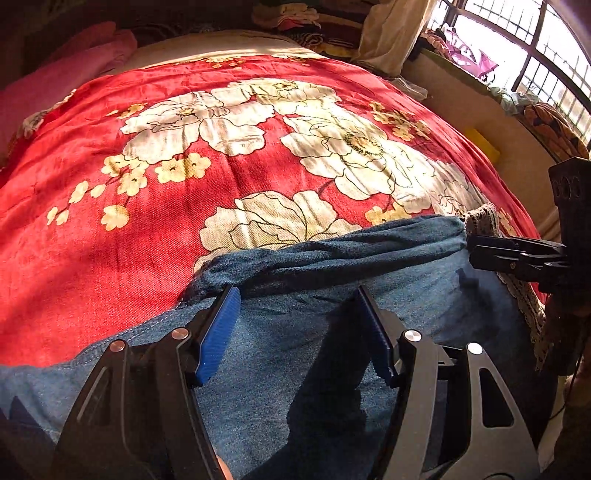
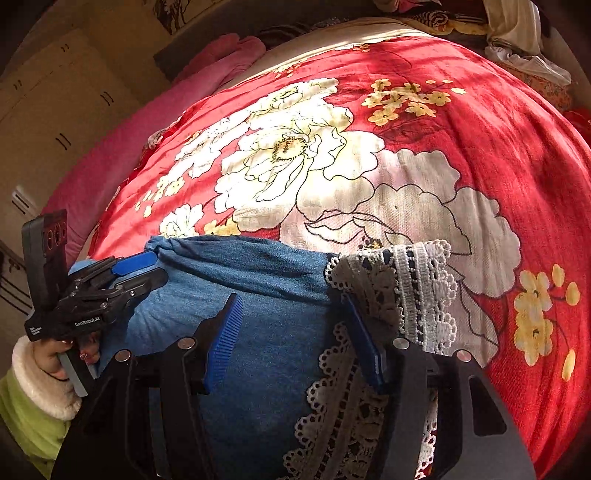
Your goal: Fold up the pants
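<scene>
Blue denim pants (image 1: 314,332) with a white lace trim (image 2: 417,291) lie folded on a red flowered bedspread (image 1: 184,166). The fold edge runs across the far side of the pants (image 2: 240,266). My left gripper (image 1: 295,314) is open, its blue pads (image 1: 218,332) hovering over the denim near the fold. In the right wrist view the left gripper (image 2: 144,271) sits at the fold's left end. My right gripper (image 2: 291,325) is open above the denim and lace. In the left wrist view its fingers (image 1: 476,247) reach the fold's right end.
The bedspread (image 2: 406,147) covers the bed beyond the pants. A pink blanket (image 2: 207,85) lies at the far left. A window with bars (image 1: 517,44) and piled clothes (image 1: 306,22) are at the back. Cupboards (image 2: 55,110) stand left of the bed.
</scene>
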Tool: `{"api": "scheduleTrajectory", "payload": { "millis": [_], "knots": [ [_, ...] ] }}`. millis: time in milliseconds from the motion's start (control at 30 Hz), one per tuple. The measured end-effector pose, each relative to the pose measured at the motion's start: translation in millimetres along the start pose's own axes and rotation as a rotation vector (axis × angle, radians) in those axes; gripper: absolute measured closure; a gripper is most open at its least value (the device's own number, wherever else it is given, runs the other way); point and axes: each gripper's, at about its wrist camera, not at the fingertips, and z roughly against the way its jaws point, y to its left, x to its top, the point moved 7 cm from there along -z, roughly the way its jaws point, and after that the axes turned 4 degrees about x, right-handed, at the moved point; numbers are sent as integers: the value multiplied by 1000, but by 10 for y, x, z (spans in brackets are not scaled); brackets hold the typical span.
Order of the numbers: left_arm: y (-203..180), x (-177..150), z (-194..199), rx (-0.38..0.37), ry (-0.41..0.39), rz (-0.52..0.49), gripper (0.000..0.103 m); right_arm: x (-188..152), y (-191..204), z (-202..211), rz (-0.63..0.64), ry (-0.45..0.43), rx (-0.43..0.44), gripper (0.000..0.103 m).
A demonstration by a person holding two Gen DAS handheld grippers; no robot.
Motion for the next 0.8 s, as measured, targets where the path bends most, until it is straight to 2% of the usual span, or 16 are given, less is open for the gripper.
{"api": "scheduleTrajectory", "payload": {
  "millis": [67,133,167,233,300,333,467,633,733,800],
  "knots": [
    [-24,15,54,-18,-7,-2,41,13,47,141,-14,-14,1,47],
    [-74,18,175,-13,-27,-22,25,7,95,385,-13,-64,-6,39],
    [-108,21,238,-2,-41,-35,21,-8,120,515,-11,-93,3,36],
    [-190,31,380,-17,-69,-45,20,-90,140,762,-18,-135,3,35],
    [-290,58,516,-54,-90,-47,19,-222,122,977,-32,-168,-19,27],
    [-345,82,583,-67,-104,-55,16,-299,108,1074,-39,-184,-27,26],
    [-603,231,751,-97,-132,-103,10,-639,54,1324,-66,-208,-76,21],
    [-993,433,703,-107,-122,-206,10,-1047,24,1294,-110,-167,-61,19],
    [-1251,522,531,-139,-77,-261,10,-1183,-7,1159,-131,-132,-65,19],
    [-1389,570,366,-133,-56,-301,10,-1216,-54,1081,-160,-126,-43,19]
  ]
}}
